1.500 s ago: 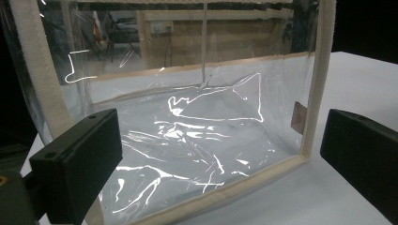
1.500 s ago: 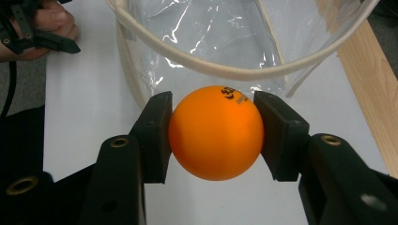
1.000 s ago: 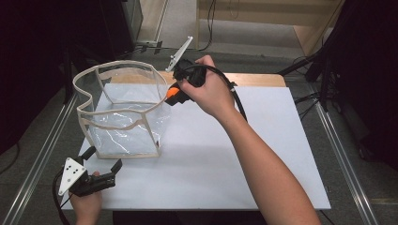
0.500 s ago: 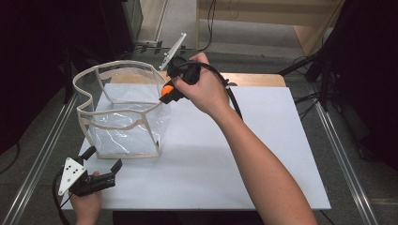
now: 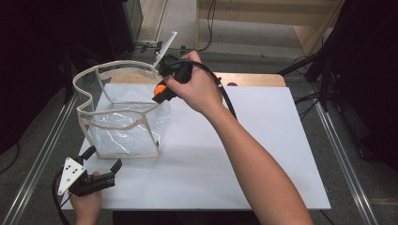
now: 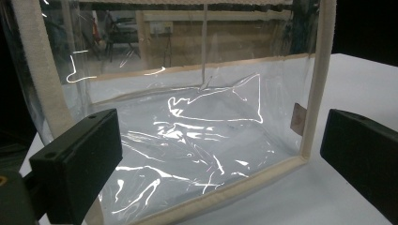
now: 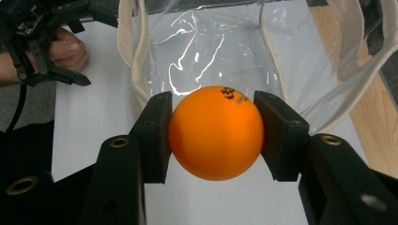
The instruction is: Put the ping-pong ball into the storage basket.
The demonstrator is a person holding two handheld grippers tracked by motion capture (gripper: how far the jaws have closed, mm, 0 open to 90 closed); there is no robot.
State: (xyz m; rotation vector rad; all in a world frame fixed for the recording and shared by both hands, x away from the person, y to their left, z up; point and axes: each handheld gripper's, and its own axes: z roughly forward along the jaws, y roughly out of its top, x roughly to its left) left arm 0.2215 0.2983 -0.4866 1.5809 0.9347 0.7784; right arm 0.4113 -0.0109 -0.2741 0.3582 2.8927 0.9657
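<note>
On the white table stands a clear plastic bag, open at the top, its soft glossy walls creased and edged with cream woven tape that runs up into looping handles. Above the bag's far right rim, the right gripper pinches a smooth, matt orange ball between its two black jaws, so the ball hangs over the bag's open mouth, clear of the table. The right gripper view shows the ball squarely, a small black print near its top, both flat pads pressed to its sides, and the bag's mouth just beyond; from the high view only a sliver of orange peeks out under the hand. The left gripper rests at the table's near left corner, just before the bag, jaws spread wide with nothing between them; its own view looks through the bag's crinkled front wall.
</note>
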